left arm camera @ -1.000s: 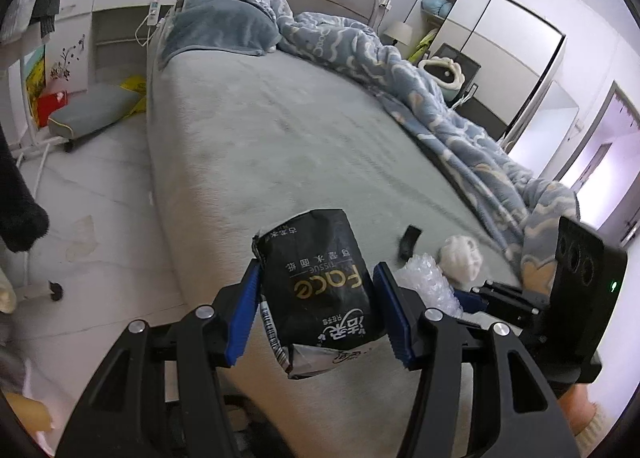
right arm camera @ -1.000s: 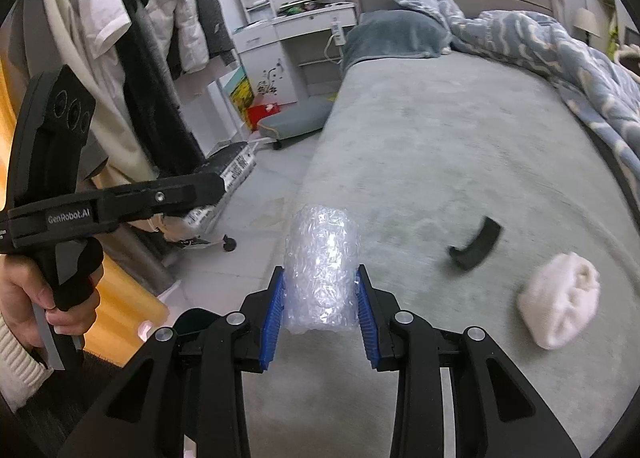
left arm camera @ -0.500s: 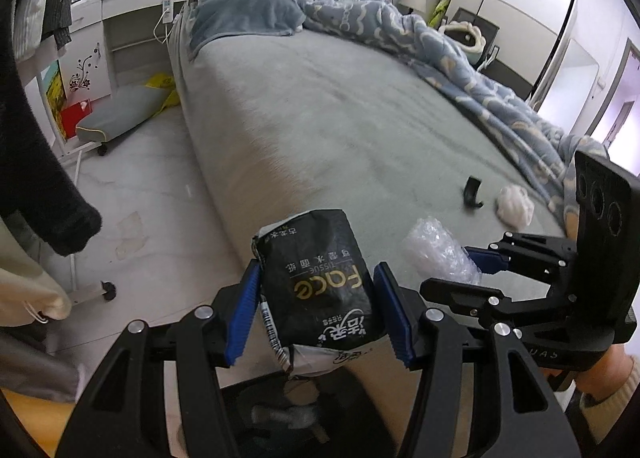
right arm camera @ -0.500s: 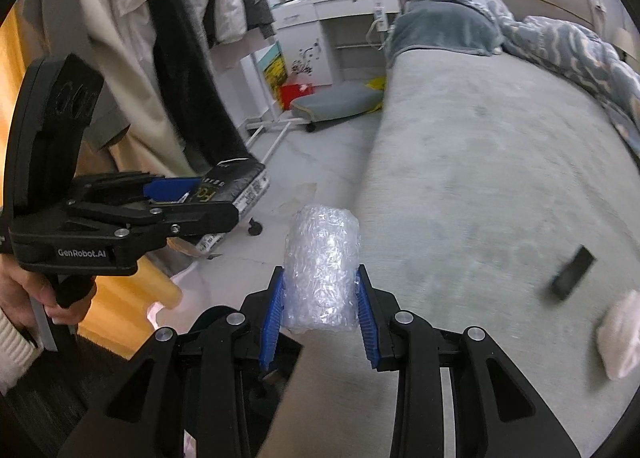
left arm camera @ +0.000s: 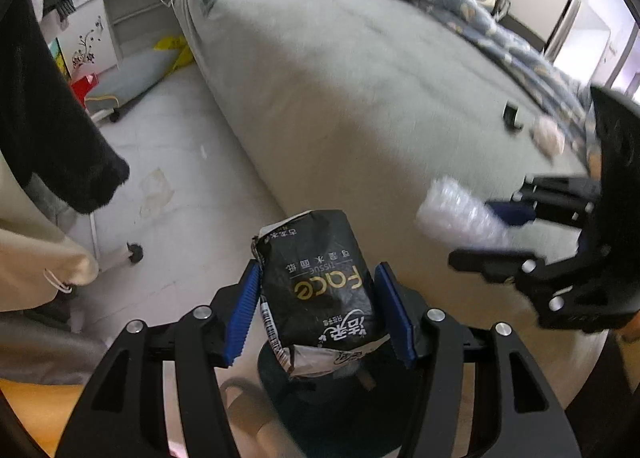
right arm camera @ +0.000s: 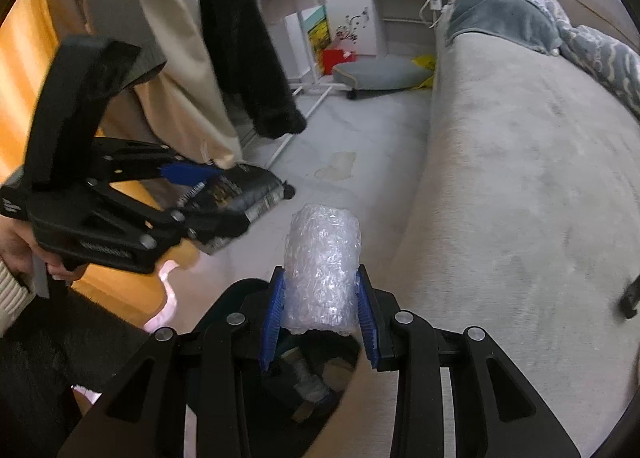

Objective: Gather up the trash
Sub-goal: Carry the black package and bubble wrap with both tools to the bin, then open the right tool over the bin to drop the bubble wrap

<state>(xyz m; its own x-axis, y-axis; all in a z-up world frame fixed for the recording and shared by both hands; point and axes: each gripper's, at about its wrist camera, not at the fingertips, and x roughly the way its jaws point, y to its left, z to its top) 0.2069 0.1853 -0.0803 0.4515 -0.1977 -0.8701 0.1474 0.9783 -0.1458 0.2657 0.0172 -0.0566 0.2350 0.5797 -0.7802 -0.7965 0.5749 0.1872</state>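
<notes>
The left claw (left arm camera: 318, 308) grips a crumpled black tissue pack (left arm camera: 320, 282) between its blue pads (left arm camera: 242, 316); the pack stands upright in the grip, its gold lettering upside down to the camera, directly above a dark trash bin (left arm camera: 340, 406) on the floor. The right claw (right arm camera: 320, 312) is clamped on a roll of clear bubble wrap (right arm camera: 322, 254), also upright, and it too hangs over the trash bin, whose open mouth (right arm camera: 308, 374) shows some scraps inside (what they are cannot be told). The bin stands on the pale floor just beside the long edge of the grey bed (left arm camera: 380, 106). Seen from the right wrist, the left claw with its pack sits to the left of the bin and slightly higher than the bubble wrap. On the bed, well away from the bin, lie a small black object (left arm camera: 512, 120) and a white wad (left arm camera: 548, 138), close to each other. A dark garment (right arm camera: 248, 42) hangs beyond the bin.
</notes>
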